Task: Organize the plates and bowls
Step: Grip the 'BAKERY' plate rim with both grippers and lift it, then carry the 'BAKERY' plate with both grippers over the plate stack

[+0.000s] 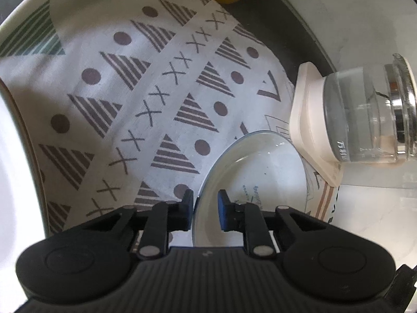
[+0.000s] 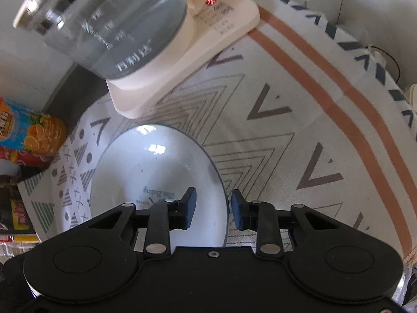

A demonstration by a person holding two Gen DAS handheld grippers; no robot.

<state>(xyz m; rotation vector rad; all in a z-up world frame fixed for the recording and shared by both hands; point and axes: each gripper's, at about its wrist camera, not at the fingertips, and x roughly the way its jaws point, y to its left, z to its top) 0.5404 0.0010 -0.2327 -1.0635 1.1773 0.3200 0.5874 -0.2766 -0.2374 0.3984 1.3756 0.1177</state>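
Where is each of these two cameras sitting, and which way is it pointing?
Left wrist: sits on the left tool, looking forward and down along its two open fingers at the patterned cloth; the bowl's rim lies between the fingers.
Right wrist: sits on the right tool, looking down at the same bowl, its rim between the open fingers.
Shared: the bowl, the glass kettle on its cream base, the orange drink bottle and the cloth.
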